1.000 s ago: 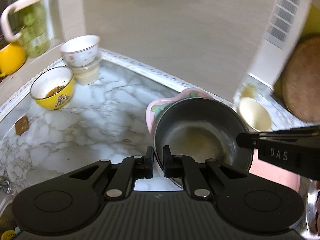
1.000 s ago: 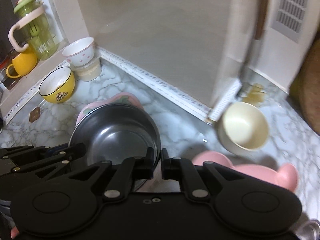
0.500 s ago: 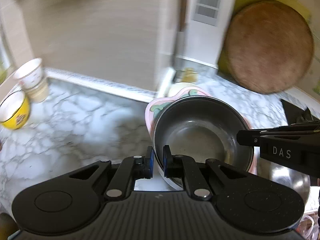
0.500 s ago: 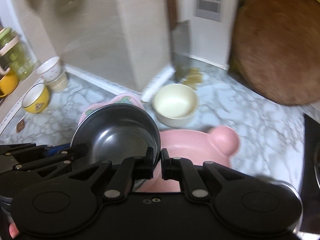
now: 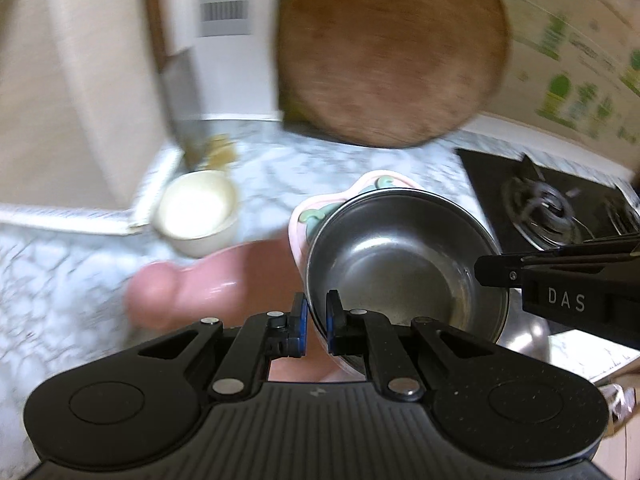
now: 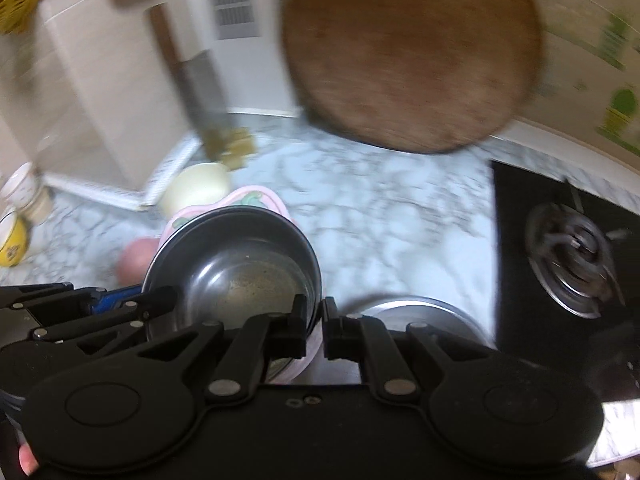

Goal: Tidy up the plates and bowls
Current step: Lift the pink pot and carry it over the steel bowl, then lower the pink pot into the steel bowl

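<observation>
Both the left tool (image 5: 316, 322) and the right tool (image 6: 316, 330) are clamped on opposite rims of the steel bowl (image 5: 404, 264) nested in a pink dish (image 5: 316, 216), above the marble surface (image 6: 384, 216).

2 steel bowls (image 6: 240, 268) (image 6: 416, 314), 2 pink plates (image 6: 256, 196) (image 5: 188, 280), 1 cream bowl (image 5: 198, 212), 1 yellow bowl (image 6: 12, 240), 1 round wood board (image 6: 412, 56), 1 cleaver (image 6: 200, 80), 1 burner (image 6: 572, 256), approx.
</observation>
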A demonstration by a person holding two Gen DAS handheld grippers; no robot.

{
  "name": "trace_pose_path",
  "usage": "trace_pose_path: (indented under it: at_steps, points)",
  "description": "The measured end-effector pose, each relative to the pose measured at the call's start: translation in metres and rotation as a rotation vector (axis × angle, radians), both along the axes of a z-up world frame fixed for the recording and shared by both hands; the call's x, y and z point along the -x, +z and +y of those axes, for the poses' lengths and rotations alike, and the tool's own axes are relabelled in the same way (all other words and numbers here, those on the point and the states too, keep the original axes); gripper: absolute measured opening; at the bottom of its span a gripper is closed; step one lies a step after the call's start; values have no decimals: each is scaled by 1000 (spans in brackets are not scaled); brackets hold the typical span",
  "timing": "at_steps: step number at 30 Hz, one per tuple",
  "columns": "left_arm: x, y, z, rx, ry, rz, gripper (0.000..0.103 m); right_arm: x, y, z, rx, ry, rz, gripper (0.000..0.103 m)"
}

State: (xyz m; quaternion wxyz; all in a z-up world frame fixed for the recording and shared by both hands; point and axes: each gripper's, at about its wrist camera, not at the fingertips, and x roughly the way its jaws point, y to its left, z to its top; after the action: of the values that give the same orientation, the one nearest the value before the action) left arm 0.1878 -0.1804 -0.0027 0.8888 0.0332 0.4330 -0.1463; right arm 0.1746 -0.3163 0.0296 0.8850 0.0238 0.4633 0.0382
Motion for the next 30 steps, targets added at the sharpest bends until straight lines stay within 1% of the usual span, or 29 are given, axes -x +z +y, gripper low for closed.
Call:
trace_pose_path:
  at_steps: [7, 12, 20, 30]
  points:
    - [-5, -11, -65, -13, -113, 51, 8, 13, -15, -65, -15, -125, 37, 8]
    - [-3, -28, -92, -28, -170, 89, 8, 24, -31, -97, -35, -186, 65, 8]
    - [-2, -55, -110, -64, -200, 138, 8, 28, -63, -116, -49, -220, 125, 8]
    - [-6, -71, -113, -86, -208, 150, 8, 24, -80, -118, -52, -221, 145, 8]
